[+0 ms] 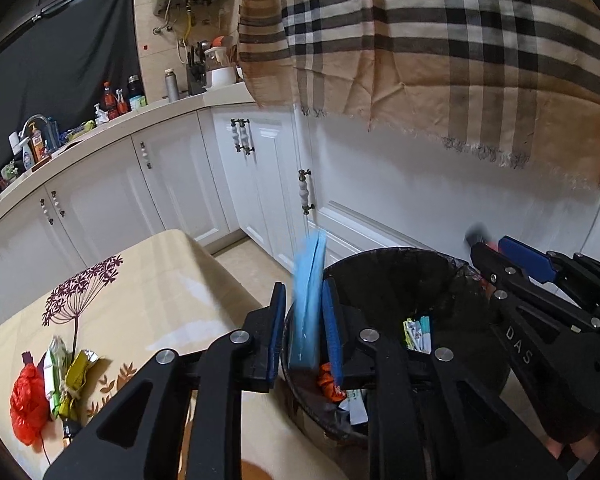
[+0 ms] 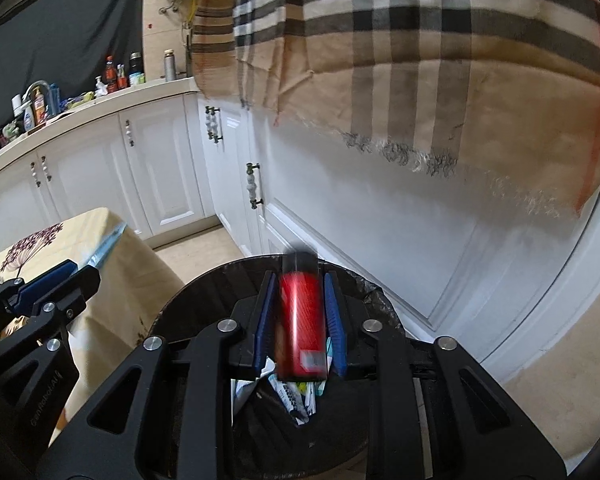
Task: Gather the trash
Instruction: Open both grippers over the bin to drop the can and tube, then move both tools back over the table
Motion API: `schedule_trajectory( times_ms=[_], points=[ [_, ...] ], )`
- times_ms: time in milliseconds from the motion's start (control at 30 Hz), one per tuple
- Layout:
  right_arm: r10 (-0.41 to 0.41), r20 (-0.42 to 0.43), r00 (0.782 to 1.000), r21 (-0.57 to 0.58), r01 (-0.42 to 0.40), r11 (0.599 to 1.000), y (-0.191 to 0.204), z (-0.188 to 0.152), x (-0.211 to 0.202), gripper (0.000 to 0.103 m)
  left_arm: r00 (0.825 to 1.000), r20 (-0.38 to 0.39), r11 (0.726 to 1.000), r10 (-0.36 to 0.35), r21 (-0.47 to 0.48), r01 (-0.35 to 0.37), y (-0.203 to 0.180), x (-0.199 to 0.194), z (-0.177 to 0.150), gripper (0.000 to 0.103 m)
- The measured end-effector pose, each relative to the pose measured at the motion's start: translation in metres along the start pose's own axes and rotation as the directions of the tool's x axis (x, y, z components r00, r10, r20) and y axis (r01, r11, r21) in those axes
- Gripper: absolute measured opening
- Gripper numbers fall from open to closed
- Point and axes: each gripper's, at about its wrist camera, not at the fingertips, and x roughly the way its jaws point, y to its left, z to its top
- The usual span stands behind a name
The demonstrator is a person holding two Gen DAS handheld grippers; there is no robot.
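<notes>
Both grippers hang over the bin [image 1: 384,280], placed so whatever leaves the jaws drops inside. The left gripper [image 1: 302,328] stands slightly parted around a blue packet [image 1: 308,304], which looks loose, blurred, and likely slipping toward the bin. The right gripper [image 2: 300,320] brackets a red can [image 2: 302,320] above the bin; the blur leaves its grip uncertain, and more trash [image 1: 56,380] waits on the table [image 1: 160,280] beside the bin.

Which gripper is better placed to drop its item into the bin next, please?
Right. The right gripper holds its red can over the bin opening; the left gripper with its blue pack sits near the rim.
</notes>
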Motion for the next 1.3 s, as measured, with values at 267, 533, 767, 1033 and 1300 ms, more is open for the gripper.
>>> schedule_trajectory(
  times_ms=[267,533,767,1033,1300],
  points=[
    [-0.011,-0.012,1.0,0.023,0.011,1.0,-0.007,-0.004,0.003,0.029,1.0,-0.003,1.0,-0.011,0.004,0.011,-0.001,0.003,0.006,0.042],
    [0.003,-0.006,1.0,0.012,-0.003,1.0,0.004,-0.003,-0.008,0.03,1.0,0.006,1.0,0.02,-0.015,-0.02,0.017,-0.017,0.001,0.051],
    [0.086,-0.015,0.996,-0.006,-0.086,0.996,0.04,-0.004,-0.025,0.034,0.994,-0.002,0.992,0.108,-0.063,-0.108,0.065,-0.049,-0.018,0.056],
    [0.222,-0.037,0.974,-0.093,-0.225,0.97,0.117,-0.013,-0.048,0.036,0.964,-0.055,0.954,0.259,-0.14,-0.264,0.142,-0.092,-0.058,0.059],
    [0.341,-0.089,0.936,-0.197,-0.352,0.915,0.196,-0.03,-0.07,0.036,0.91,-0.132,0.882,0.393,-0.224,-0.414,0.213,-0.132,-0.105,0.06]
  ],
)
